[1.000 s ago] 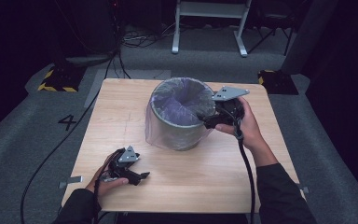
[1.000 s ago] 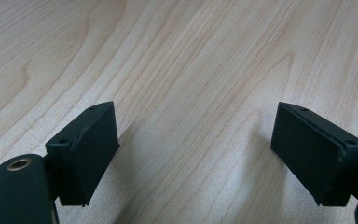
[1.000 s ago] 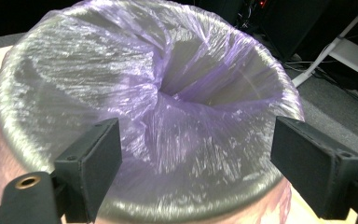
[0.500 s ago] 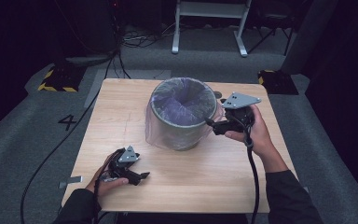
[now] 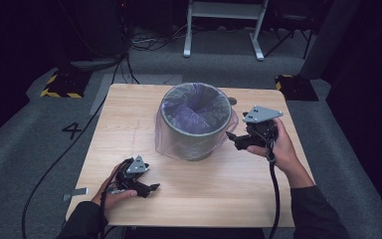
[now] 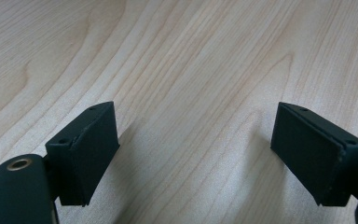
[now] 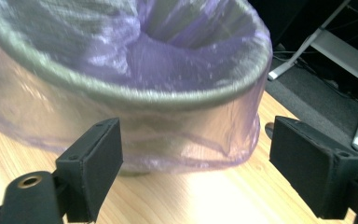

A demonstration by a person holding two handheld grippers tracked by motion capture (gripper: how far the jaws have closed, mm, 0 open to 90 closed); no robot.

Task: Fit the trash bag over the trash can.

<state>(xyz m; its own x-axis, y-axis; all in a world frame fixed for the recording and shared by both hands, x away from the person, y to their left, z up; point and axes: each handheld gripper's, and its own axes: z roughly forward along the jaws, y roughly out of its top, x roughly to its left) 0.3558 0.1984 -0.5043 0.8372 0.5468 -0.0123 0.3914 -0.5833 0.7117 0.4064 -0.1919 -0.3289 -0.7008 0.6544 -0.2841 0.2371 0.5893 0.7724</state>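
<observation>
Since the earlier frames, right claw [image 5: 235, 139] has backed off the bin [image 5: 195, 122] rim and dropped a bit toward me; left claw [image 5: 146, 189] hasn't budged. Room first: dark, grey carpet [image 5: 25, 144] all round, a white frame stand [image 5: 224, 25] beyond the far edge, yellow-black striped blocks [image 5: 59, 85] at the far corners, cables on the floor. Table [image 5: 238, 199] is pale wood, bare in front of my left claw. Bin sits just ahead of the right claw, grey, lined with a thin purple bag [image 7: 200, 140] folded over the rim and hanging loose down the outside. Right claw: jaws spread, nothing in them, level with the bag's skirt, just short of it. Left claw: released too, parked on the wood, well off to the bin's near side. Risks, my read: film is flimsy, so a pinch on the skirt alone could tear it or pull the liner off the rim. Bin looks light; a sideways nudge could slide or tip it with nothing bracing it.
</observation>
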